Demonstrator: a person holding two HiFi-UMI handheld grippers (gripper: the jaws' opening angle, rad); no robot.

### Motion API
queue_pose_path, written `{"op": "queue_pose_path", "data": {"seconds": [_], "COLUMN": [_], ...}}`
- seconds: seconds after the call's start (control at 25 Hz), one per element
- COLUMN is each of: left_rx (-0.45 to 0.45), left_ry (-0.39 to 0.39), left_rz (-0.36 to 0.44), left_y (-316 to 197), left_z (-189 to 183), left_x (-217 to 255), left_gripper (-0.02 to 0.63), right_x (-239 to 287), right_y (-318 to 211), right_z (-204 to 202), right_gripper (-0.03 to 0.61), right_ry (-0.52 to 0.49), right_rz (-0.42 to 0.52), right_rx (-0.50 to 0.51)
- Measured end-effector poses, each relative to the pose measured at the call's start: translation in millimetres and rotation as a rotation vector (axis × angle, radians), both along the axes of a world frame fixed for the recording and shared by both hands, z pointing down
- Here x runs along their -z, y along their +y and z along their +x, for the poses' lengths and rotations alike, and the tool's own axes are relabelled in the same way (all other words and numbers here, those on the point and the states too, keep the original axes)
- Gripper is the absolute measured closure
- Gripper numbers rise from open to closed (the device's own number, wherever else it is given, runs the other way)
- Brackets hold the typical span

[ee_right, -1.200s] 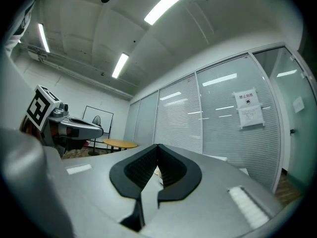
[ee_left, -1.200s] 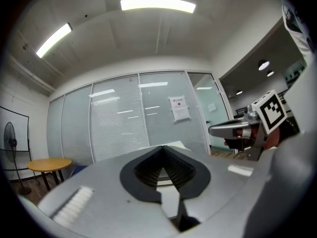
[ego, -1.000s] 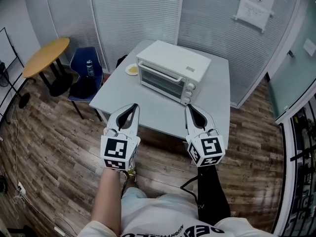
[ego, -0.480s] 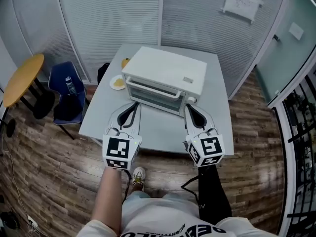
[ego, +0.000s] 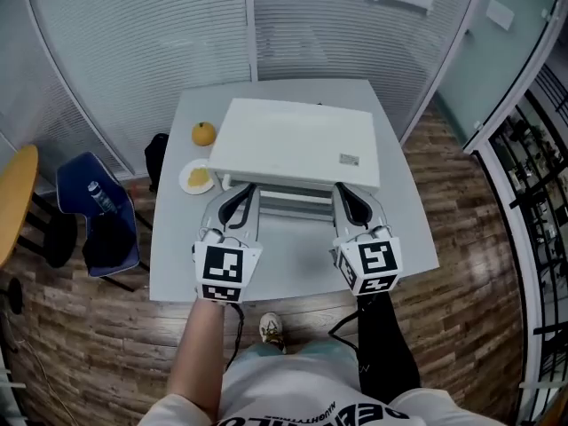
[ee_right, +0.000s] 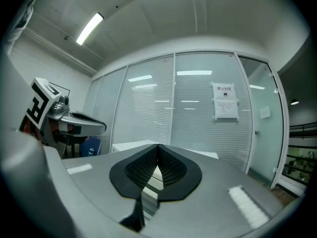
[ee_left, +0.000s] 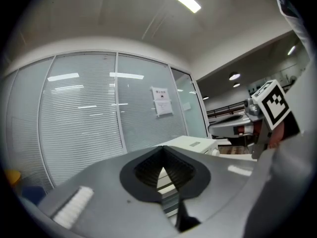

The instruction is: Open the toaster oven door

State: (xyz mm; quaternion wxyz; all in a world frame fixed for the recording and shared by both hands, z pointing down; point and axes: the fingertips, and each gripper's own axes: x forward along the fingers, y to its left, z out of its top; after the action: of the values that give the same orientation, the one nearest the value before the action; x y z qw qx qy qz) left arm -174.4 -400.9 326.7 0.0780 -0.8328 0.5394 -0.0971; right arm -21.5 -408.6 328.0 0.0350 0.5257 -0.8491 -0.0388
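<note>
Toaster oven [ego: 297, 140] sat mid-table, a white box with its door [ego: 286, 201] facing the near edge. As far as the steep head view let me judge, the door was shut, since nothing folded out over the grey table [ego: 173, 269]. I could not pick out the handle cleanly from above; only a thin strip of the front showed.

I had the left gripper [ego: 247, 190] and the right gripper [ego: 341, 190] side by side just in front of that door, one toward each end of it, and neither was touching it that I could see. Each gripper view showed the two jaws met at the tips with nothing between them, the oven showing through the gap behind.

I took this as the approach step, with the opening not yet begun. The next move, I judged, called for parting one pair of jaws, setting them round the handle at the door's top edge, and pulling toward the near side and down.

To the left of the oven lay an orange [ego: 204, 134] and a small plate [ego: 196, 178]. Off the table, further left, stood a blue chair [ego: 96, 238].
</note>
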Motion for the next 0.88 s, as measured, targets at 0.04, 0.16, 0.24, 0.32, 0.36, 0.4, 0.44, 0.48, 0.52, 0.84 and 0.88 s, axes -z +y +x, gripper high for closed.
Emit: {"op": "queue_pose_path", "data": {"seconds": [0.04,0.16,0.24,0.32,0.36,0.4,0.44,0.48,0.52,0.84,0.88], "left_rx": [-0.017,-0.054,-0.077,-0.094,-0.099,-0.101,-0.100,-0.095,-0.087,-0.070,-0.068], "left_ry": [0.002,0.002,-0.003,-0.013,-0.019,-0.025,-0.032,-0.038,-0.045,-0.006,-0.007], "left_rz": [-0.009,-0.038,-0.070,-0.109,-0.129,-0.147,-0.164,-0.179,-0.193,-0.261,-0.268], "left_y": [-7,-26,-37,-46,-49,-53,-56,-60,-63,-70,-68], "left_z": [-1,-2,0,4,5,5,6,5,4,1,1], "left_x": [-5,-21,-35,-51,-59,-68,-76,-83,-90,-110,-111], "left_gripper": [0.556,0.557,0.557,0.557,0.556,0.556,0.557,0.557,0.556,0.557,0.557], "right_x": [-4,-21,-36,-51,-58,-65,-72,-79,-86,-101,-102], "right_y": [-4,-16,-23,-29,-32,-35,-38,-41,-43,-45,-44], "right_z": [-2,-6,-8,-9,-8,-7,-6,-5,-4,-2,-2], "right_gripper": [0.575,0.575,0.575,0.575,0.575,0.575,0.575,0.575,0.575,0.577,0.575], "right_ry": [0.008,0.033,0.056,0.078,0.086,0.092,0.098,0.107,0.118,0.138,0.136], "right_rz": [-0.012,-0.068,-0.113,-0.153,-0.172,-0.189,-0.208,-0.227,-0.249,-0.293,-0.306], "right_rx": [-0.015,-0.048,-0.063,-0.075,-0.081,-0.088,-0.095,-0.101,-0.107,-0.125,-0.120]}}
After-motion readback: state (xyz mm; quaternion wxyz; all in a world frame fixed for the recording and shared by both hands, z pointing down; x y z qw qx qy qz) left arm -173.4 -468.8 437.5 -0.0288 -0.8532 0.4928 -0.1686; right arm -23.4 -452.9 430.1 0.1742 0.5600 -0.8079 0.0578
